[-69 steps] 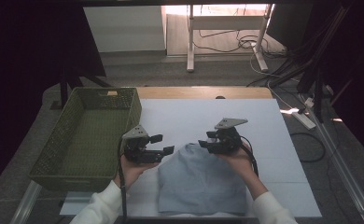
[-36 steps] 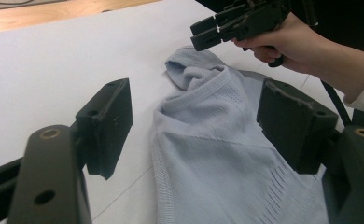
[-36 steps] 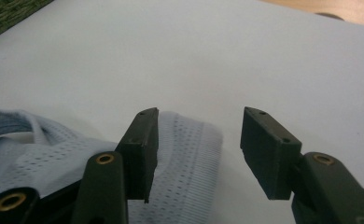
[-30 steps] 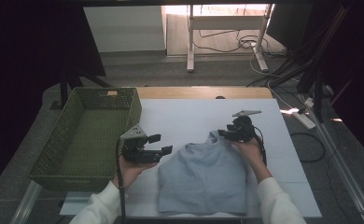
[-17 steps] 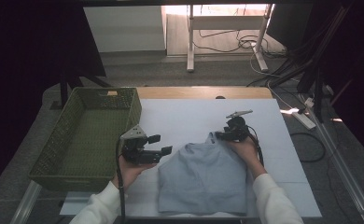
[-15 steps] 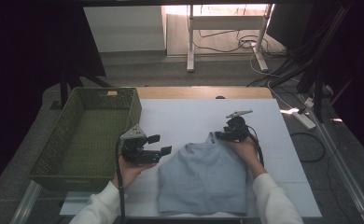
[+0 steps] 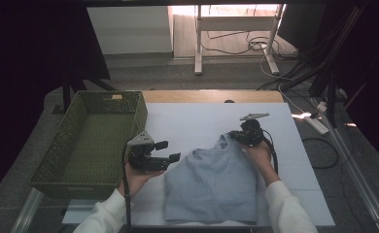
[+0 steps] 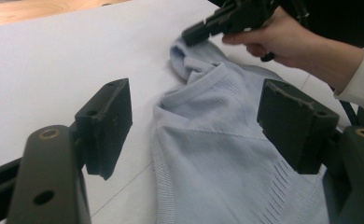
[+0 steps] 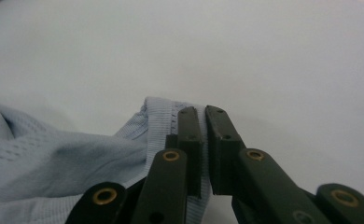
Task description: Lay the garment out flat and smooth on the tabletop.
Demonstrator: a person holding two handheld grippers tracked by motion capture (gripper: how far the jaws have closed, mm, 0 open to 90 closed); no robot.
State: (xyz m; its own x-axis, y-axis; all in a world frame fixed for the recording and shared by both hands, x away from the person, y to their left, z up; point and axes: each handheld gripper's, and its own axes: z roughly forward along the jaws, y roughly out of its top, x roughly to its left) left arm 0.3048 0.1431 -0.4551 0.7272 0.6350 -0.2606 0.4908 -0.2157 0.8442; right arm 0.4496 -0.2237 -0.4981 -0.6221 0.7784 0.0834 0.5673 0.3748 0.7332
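- Since the earlier frame, the right gripper [image 7: 236, 135] has just closed its jaws, pinching the strap of the pale blue tank top [image 7: 212, 184] at centre frame.
- Left gripper [image 7: 170, 151] hovers open beside the top on the white counter [image 7: 192, 121].
- A lift or fold looks next.

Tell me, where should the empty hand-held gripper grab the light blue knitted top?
Probably the free shoulder strap of the light blue knitted top, coming from the side of the green wire basket. Its ribbed edge lies raised beside the open left hand-held gripper, while the right hand-held gripper already pinches the other strap.
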